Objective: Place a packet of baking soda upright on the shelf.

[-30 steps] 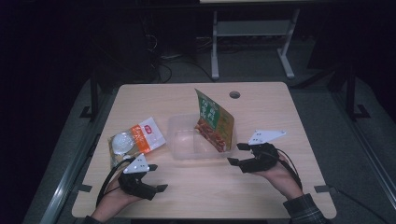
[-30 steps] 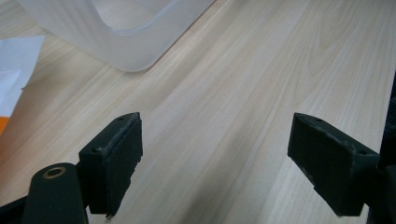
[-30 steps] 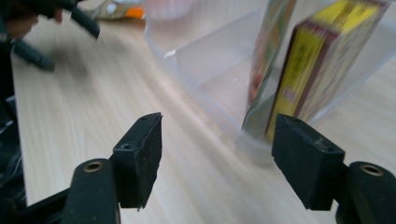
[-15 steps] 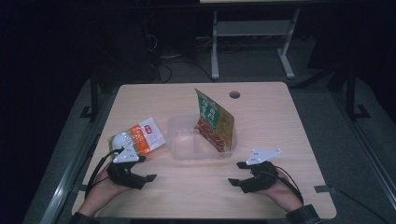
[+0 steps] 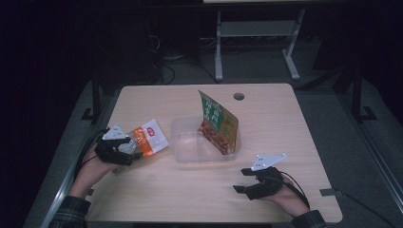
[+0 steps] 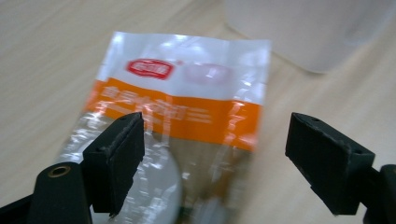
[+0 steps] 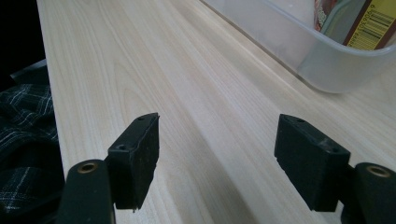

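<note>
A clear packet with an orange band and a red logo lies flat on the wooden table, left of a clear plastic container. My left gripper is at the packet's near-left end. In the left gripper view its jaws stand wide apart over the packet, and the pads do not press on it. A green and orange pouch stands tilted in the container's right half. My right gripper rests low near the table's front right, open over bare wood.
The container's corner and the pouch's yellow barcode side lie ahead and right of the right gripper. A round cable hole sits at the table's far edge. A plaid sleeve shows at the left of the right gripper view.
My left hand has moved from the table's front left up to the packet. My right hand has sunk and drawn back toward the front edge, then stayed put.
</note>
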The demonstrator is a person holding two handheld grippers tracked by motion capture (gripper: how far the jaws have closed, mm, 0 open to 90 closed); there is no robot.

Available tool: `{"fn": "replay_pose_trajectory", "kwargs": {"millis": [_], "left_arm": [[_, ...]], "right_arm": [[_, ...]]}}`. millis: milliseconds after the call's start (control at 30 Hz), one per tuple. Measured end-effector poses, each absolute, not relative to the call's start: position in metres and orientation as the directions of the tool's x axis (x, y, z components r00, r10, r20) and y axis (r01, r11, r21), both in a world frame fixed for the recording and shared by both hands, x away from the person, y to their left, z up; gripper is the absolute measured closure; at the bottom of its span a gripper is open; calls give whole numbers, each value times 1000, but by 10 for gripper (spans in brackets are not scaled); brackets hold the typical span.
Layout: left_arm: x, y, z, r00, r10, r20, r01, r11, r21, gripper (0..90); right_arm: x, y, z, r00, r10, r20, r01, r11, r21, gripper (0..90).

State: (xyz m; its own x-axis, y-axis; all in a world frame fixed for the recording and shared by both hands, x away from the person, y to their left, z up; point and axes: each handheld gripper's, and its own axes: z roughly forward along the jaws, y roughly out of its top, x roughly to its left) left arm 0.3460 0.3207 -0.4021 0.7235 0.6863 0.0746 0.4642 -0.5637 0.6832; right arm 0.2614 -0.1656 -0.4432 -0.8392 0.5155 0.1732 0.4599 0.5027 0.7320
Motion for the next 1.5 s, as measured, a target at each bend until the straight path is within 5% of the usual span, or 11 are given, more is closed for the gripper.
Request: {"fn": "replay_pose_trajectory", "kwargs": {"millis": [333, 900, 1367, 1500], "left_arm": [[396, 329, -408, 693, 713, 110, 485, -574, 660, 187], [434, 348, -442, 661, 749, -35, 618, -519, 590, 225], [433, 349, -450, 689, 716, -111, 642, -533, 550, 514], [431, 349, -449, 690, 717, -93, 640, -546, 540, 716]], "right_arm": [[263, -166, -443, -850, 493, 184, 451, 502, 738, 305], [265, -164, -442, -866, 462, 193, 434, 500, 750, 305], [265, -165, -441, -865, 465, 187, 431, 497, 753, 306], [264, -166, -440, -864, 467, 191, 432, 490, 757, 306]]}}
